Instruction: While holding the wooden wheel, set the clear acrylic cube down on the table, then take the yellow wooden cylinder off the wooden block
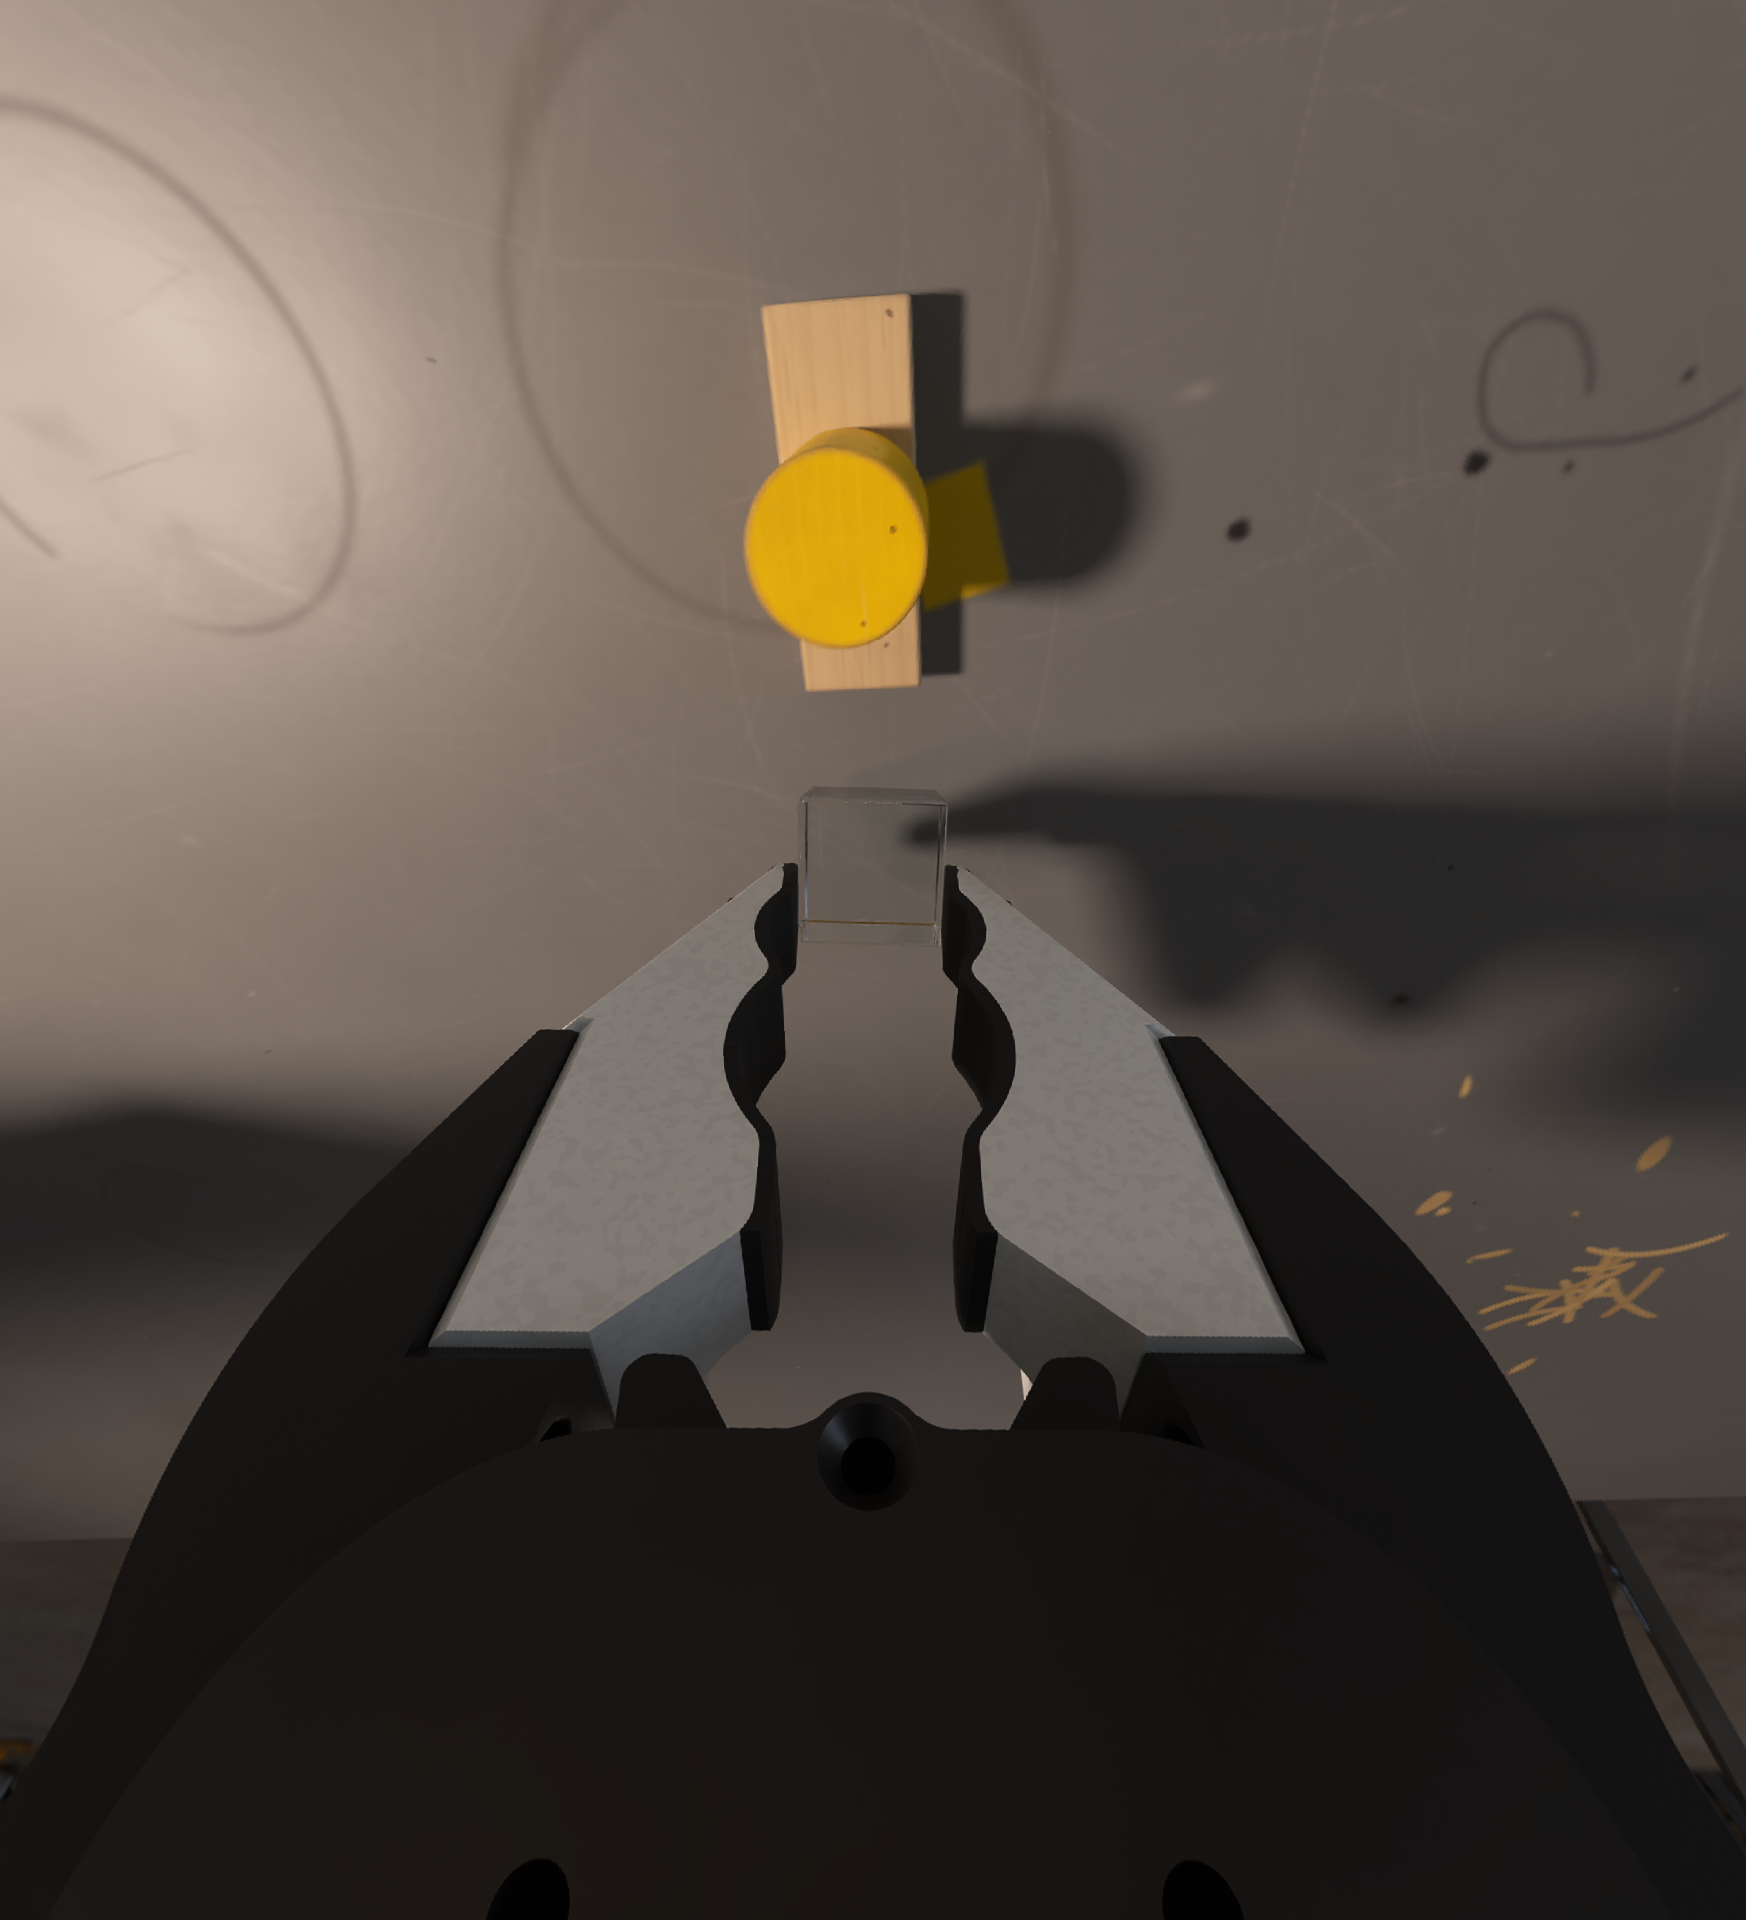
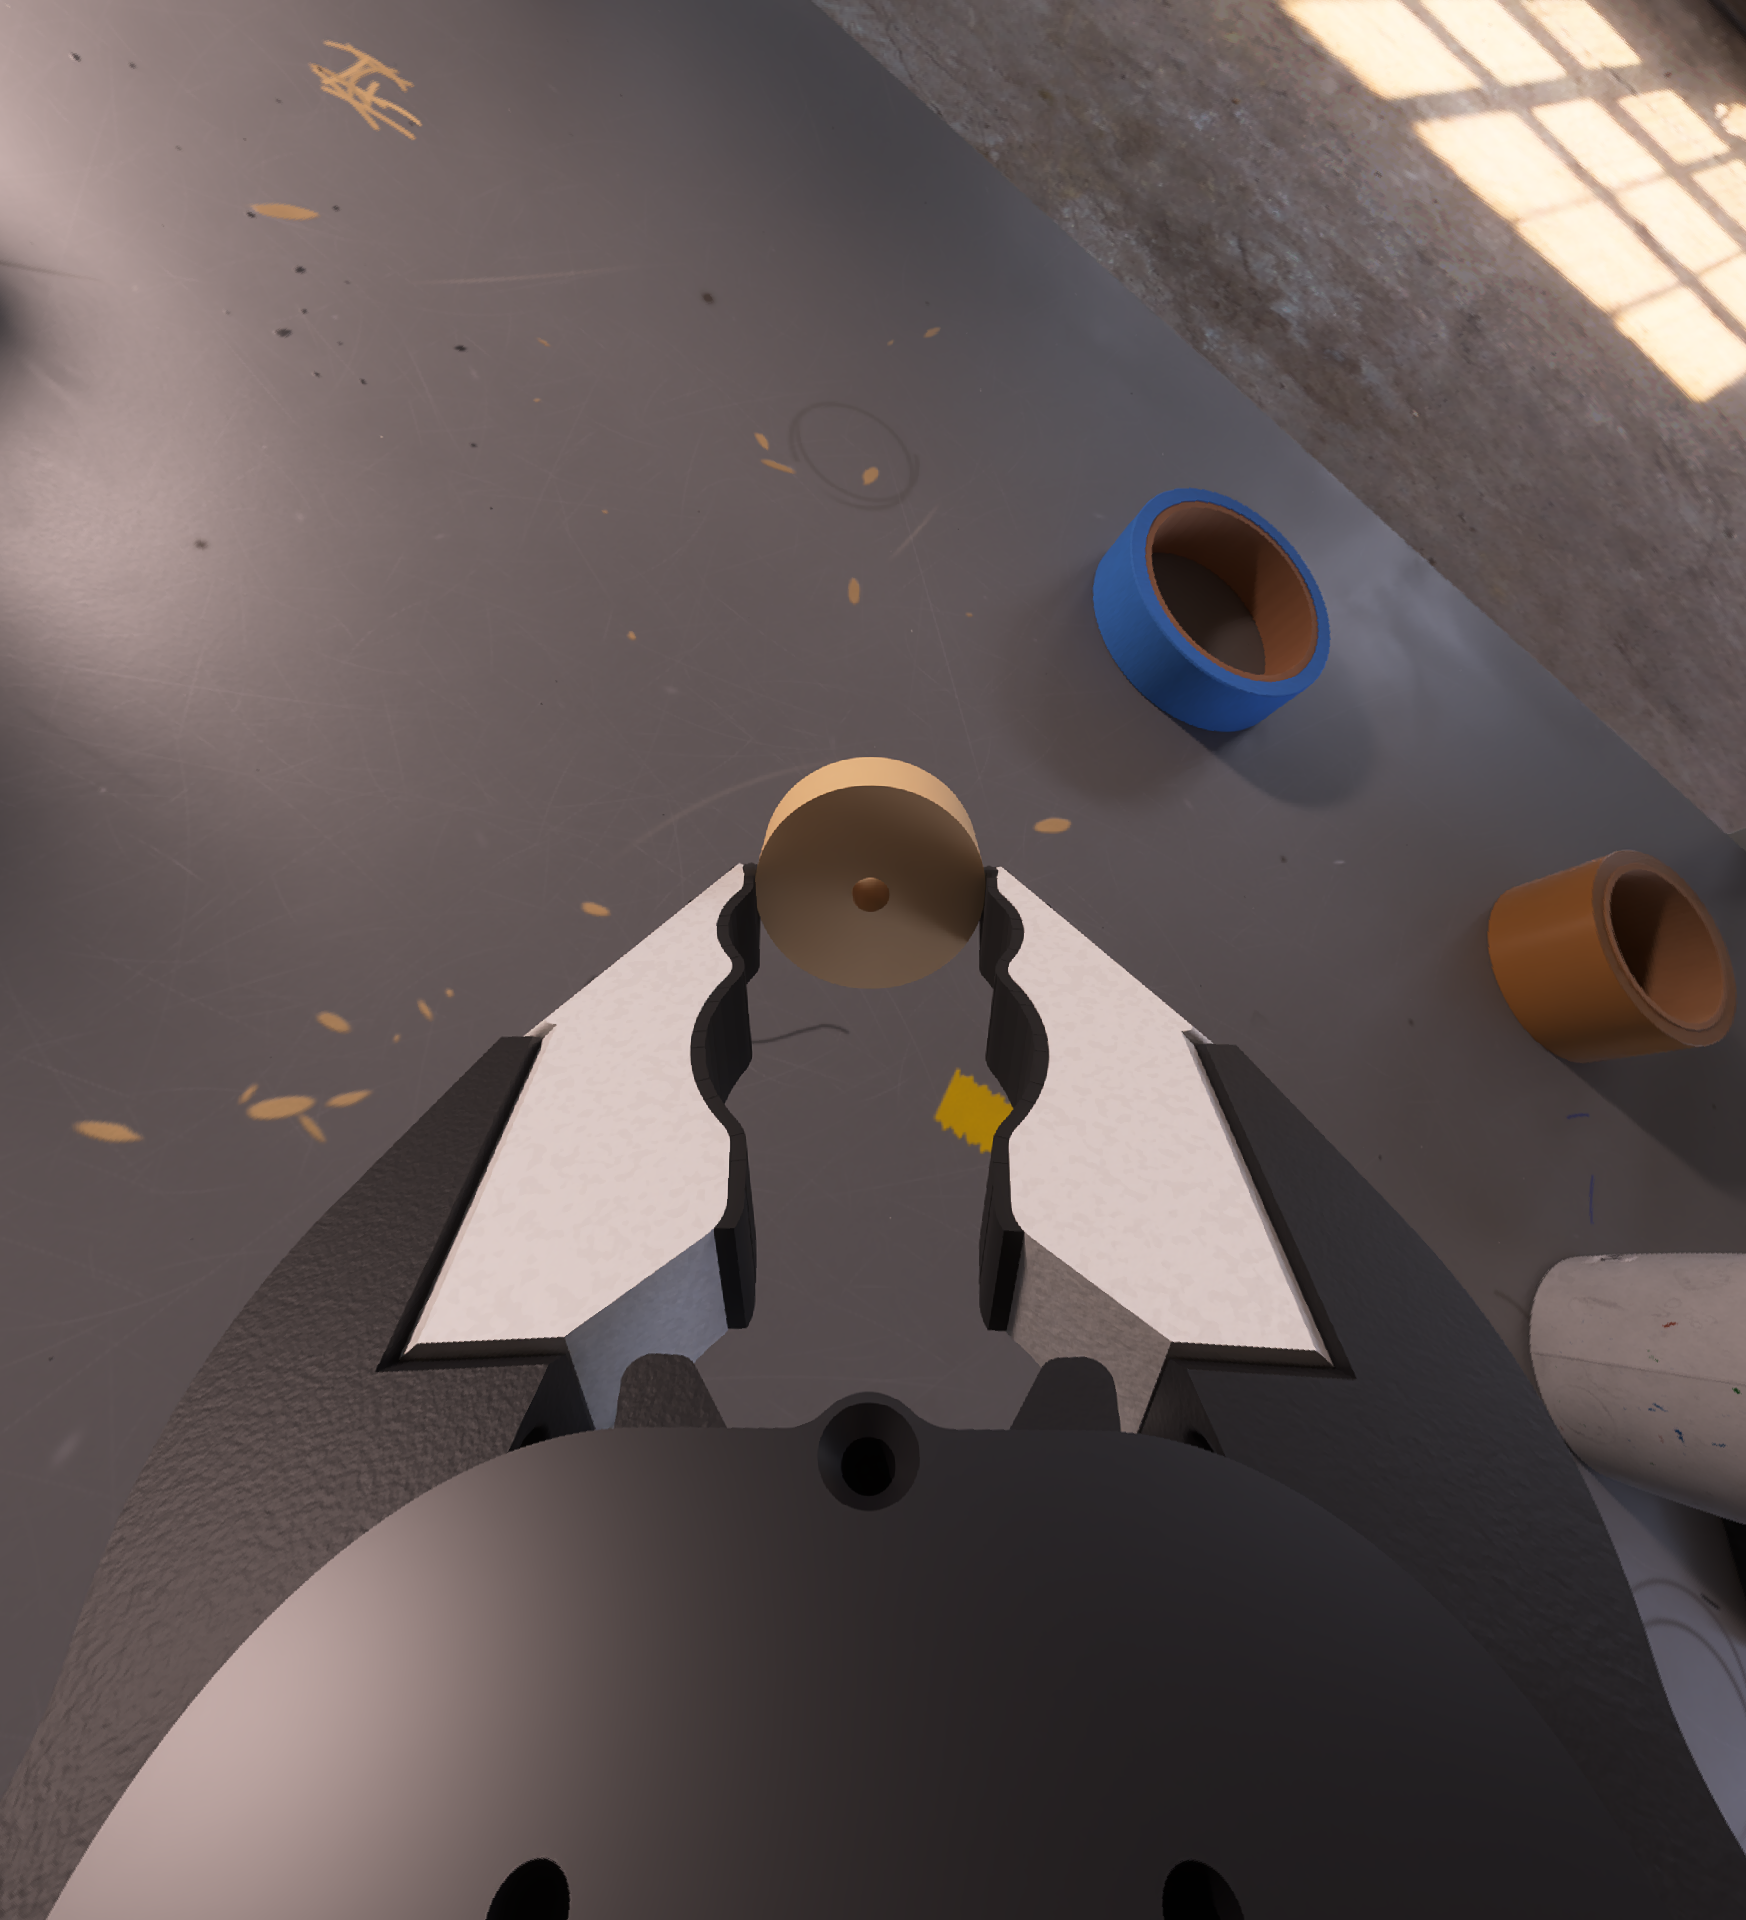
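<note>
In the left wrist view, my left gripper (image 1: pixel 869 896) is shut on the clear acrylic cube (image 1: pixel 871 873), pinched between the fingertips above the grey table (image 1: pixel 329 831). Beyond it, the yellow wooden cylinder (image 1: pixel 836 551) stands on the near end of the pale wooden block (image 1: pixel 838 364), which lies flat on the table. In the right wrist view, my right gripper (image 2: pixel 869 904) is shut on the round wooden wheel (image 2: pixel 869 878), its flat face with a centre hole turned toward the camera, held above the table.
A blue tape roll (image 2: pixel 1212 613) and a brown roll (image 2: pixel 1607 961) lie near the table's right edge, with concrete floor (image 2: pixel 1368 260) beyond. A pale tube (image 2: pixel 1700 1382) lies at the right. A yellow scrap (image 1: pixel 968 540) lies beside the block. Wood shavings (image 2: pixel 277 1107) are scattered about.
</note>
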You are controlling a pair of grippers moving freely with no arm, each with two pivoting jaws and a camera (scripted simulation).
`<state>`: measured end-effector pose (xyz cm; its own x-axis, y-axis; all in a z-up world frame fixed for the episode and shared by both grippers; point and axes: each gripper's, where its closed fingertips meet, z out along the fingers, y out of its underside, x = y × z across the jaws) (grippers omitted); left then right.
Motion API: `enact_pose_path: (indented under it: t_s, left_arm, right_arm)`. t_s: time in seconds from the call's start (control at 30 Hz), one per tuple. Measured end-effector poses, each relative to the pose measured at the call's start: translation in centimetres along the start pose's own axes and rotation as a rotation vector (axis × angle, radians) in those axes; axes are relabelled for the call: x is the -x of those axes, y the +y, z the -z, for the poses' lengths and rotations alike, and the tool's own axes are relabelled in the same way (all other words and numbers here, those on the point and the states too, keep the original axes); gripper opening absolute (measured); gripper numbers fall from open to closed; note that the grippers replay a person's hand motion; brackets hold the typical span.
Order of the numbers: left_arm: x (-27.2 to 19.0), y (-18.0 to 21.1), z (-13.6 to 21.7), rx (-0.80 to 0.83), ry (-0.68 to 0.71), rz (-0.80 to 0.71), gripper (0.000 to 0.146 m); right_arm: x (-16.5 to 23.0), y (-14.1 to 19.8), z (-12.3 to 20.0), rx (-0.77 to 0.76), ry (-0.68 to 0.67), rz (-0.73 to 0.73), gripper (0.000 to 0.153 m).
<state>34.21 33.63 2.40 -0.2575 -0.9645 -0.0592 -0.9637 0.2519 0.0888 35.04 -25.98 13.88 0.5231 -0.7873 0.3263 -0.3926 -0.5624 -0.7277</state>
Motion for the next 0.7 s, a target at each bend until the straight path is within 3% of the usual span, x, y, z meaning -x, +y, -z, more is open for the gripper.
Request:
enact_pose_path:
  t_s: [0.13, 0.27, 0.37, 0.43, 0.53, 0.63, 0.7]
  left_arm:
    - [0.9, 0.4, 3.5, -0.127, 0.001, 0.024, 0.027]
    - [-1.6, -0.2, 11.4, -0.486, 0.132, -0.014, 0.027]
    - [-9.0, -0.3, 18.4, -0.805, 0.297, -0.303, 0.027]
    - [-15.2, 0.3, 20.6, -0.9, 0.334, -0.554, 0.027]
    - [-24.6, 0.5, 19.6, -0.903, 0.341, -0.891, 0.027]
    - [-31.0, -0.1, 14.1, -0.746, 0.298, -1.153, 0.027]
    - [-32.8, -1.5, 10.4, -0.666, 0.223, -1.212, 0.027]
  right_arm:
    - [-0.1, 0.1, 0.0, 0.004, 0.003, -0.002, 0.042]
    - [-0.2, 0.3, -0.1, 0.01, 0.005, -0.007, 0.042]
    - [-0.1, 0.4, -0.3, 0.015, 0.003, -0.006, 0.042]
    - [0.1, 0.3, -0.4, 0.019, 0.0, 0.001, 0.042]
    - [0.5, 0.2, -0.5, 0.025, -0.006, 0.015, 0.042]
    - [0.7, -0.1, -0.5, 0.025, -0.007, 0.03, 0.042]
    - [0.7, -0.5, -0.1, 0.015, 0.004, 0.039, 0.042]
